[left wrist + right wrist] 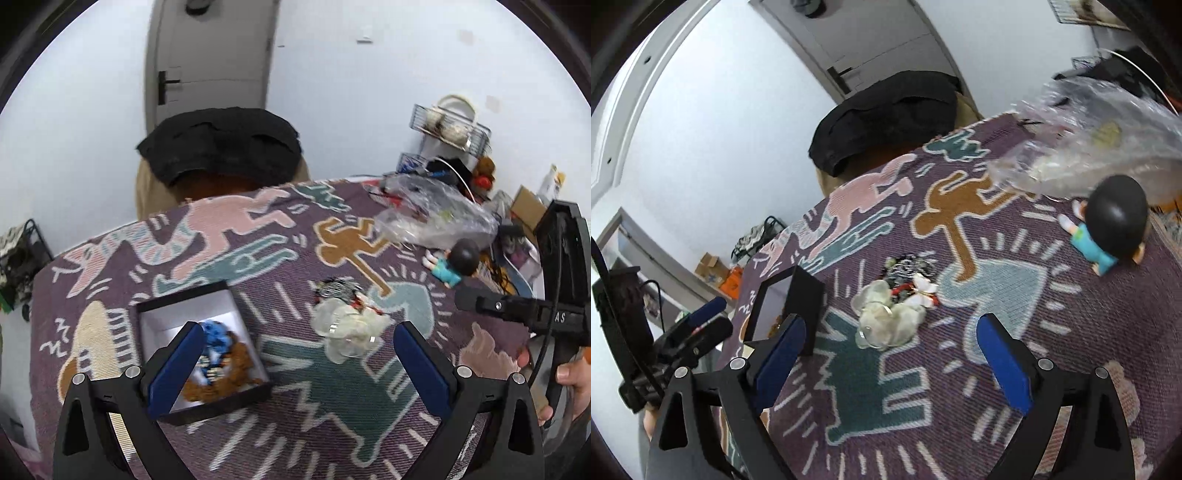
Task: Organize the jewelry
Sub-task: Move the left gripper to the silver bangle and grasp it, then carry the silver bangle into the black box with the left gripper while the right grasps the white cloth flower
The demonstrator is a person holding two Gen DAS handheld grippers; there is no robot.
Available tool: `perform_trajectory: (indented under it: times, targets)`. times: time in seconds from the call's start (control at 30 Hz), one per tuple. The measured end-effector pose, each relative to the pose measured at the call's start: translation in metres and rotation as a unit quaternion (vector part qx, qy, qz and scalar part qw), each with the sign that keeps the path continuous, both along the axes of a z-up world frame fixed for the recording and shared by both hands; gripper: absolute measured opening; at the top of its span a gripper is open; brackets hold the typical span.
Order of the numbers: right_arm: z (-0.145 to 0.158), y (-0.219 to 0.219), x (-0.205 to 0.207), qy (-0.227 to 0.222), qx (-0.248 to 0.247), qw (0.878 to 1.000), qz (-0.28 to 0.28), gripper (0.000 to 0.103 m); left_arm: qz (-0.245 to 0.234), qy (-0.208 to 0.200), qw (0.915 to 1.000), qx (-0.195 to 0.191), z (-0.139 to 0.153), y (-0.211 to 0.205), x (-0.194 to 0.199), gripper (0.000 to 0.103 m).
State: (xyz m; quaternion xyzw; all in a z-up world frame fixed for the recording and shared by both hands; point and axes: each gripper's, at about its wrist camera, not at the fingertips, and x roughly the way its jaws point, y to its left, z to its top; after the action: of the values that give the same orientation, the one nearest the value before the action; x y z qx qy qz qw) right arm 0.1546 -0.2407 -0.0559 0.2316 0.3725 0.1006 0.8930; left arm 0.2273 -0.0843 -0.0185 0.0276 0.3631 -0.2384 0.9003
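Note:
A black box with a white inside [192, 314] sits on the patterned cloth and holds a blue piece [216, 334] and a brown beaded piece [236, 373]. A heap of jewelry [347, 321] lies to its right: pale translucent bangles, a black-and-white piece and a red one. My left gripper [299, 345] is open and empty above the cloth, its left finger over the box. My right gripper [890, 339] is open and empty, hovering just short of the heap [890, 317]. The box [798, 299] stands to the left in the right wrist view.
A figurine with a black round head [1112, 225] lies at the right of the table. A crumpled clear plastic bag [1100, 147] sits behind it. A chair with dark clothing [221, 144] stands beyond the table's far edge. Wire racks and clutter [450, 129] fill the back right.

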Motion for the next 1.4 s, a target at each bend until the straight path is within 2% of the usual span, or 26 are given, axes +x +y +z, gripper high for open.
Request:
perform_trajectory:
  times: [0.17,0.33,0.4,0.6,0.83,1.23,1.33,1.4]
  targets:
    - [-0.005,-0.018,-0.011,-0.006,0.009,1.000,-0.015,0.094,-0.025,0.010,0.9995,0.015,-0.014,-0.030,0.001,0.101]
    - [-0.007,-0.032,-0.021,-0.015,0.007,1.000,-0.024,0.094,-0.041,0.028,0.9985,0.023,-0.030,-0.054,0.006,0.094]
    - [-0.009,-0.038,-0.024,-0.018,0.008,0.999,-0.028,0.094,-0.044,0.033,0.9980,0.030,-0.036,-0.062,0.008,0.088]
    - [-0.017,-0.054,-0.031,-0.019,0.014,0.999,-0.038,0.094,-0.044,0.050,0.9968,0.046,-0.058,-0.081,0.017,0.083]
    - [-0.028,-0.072,-0.036,-0.018,0.025,0.998,-0.053,0.094,-0.034,0.065,0.9960,0.052,-0.078,-0.090,0.031,0.069]
    - [-0.040,-0.086,-0.037,-0.008,0.036,0.997,-0.062,0.094,-0.033,0.076,0.9937,0.074,-0.098,-0.103,0.045,0.068]
    - [-0.042,-0.088,-0.037,-0.006,0.038,0.997,-0.064,0.094,-0.029,0.077,0.9938,0.076,-0.101,-0.101,0.046,0.063]
    - [-0.043,-0.088,-0.037,-0.005,0.039,0.997,-0.064,0.094,-0.025,0.078,0.9939,0.074,-0.100,-0.099,0.047,0.053]
